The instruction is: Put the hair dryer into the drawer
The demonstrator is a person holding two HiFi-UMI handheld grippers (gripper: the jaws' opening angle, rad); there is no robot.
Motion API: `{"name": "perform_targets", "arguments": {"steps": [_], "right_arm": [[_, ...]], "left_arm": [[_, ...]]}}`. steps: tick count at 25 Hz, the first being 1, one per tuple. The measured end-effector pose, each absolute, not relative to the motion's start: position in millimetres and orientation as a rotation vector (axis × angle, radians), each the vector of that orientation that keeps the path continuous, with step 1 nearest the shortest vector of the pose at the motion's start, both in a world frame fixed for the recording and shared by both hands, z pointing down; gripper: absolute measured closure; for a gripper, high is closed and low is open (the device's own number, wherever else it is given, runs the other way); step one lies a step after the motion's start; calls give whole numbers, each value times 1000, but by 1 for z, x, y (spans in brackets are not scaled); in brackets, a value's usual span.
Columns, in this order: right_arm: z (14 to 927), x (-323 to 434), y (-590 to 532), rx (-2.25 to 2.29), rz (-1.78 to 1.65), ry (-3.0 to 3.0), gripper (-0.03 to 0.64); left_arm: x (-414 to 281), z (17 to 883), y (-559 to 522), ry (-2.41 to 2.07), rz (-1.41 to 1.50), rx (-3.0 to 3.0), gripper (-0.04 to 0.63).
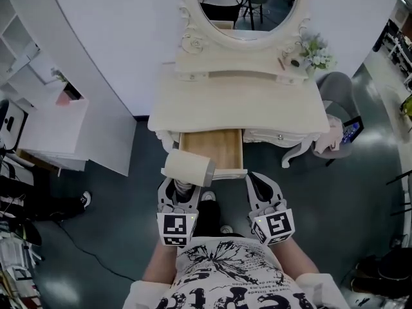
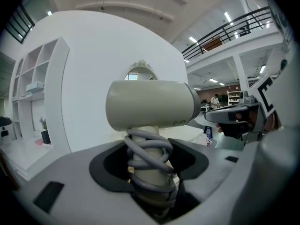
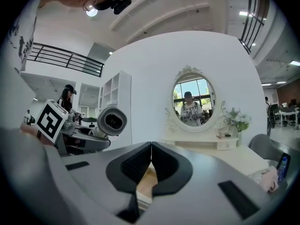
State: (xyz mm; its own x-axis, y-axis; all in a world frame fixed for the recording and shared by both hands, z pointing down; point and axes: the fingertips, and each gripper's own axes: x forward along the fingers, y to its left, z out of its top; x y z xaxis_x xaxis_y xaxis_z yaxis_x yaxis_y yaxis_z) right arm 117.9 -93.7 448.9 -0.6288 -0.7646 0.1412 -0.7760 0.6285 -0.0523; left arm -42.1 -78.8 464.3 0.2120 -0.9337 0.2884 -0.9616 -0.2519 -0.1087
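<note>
Head view: hair dryer point(image 1: 188, 168) held by cord-wrapped handle, clamped in left gripper point(image 1: 179, 189), barrel crosswise over front-left corner of open drawer point(image 1: 212, 144); cavity lies ahead and slightly rightward. Right gripper point(image 1: 259, 180) closed, empty, beside drawer front.

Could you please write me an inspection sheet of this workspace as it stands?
Surface: dressing table main top bare; middle drawer open.
Job's things: hair dryer held over the drawer's front edge.
Clutter: flowers on the rear shelf.
Grippers: left gripper shut on the dryer's handle; right gripper shut, empty.
Cables: cord wound round the handle; thin cable on floor.
Surroundings: oval mirror, grey chair, white shelf unit.
</note>
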Motion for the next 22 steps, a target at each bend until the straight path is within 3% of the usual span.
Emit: {"name": "perform_targets", "arguments": {"steps": [12,22], "right_arm": [[451,83,-236,1398,159,-2672,600],[477,78,-302,1438,244,-2602,600]], "left_arm": [[-60,511,-239,-1608,555,2552,347],[-24,654,-269,-979,1073,2660,347]]}}
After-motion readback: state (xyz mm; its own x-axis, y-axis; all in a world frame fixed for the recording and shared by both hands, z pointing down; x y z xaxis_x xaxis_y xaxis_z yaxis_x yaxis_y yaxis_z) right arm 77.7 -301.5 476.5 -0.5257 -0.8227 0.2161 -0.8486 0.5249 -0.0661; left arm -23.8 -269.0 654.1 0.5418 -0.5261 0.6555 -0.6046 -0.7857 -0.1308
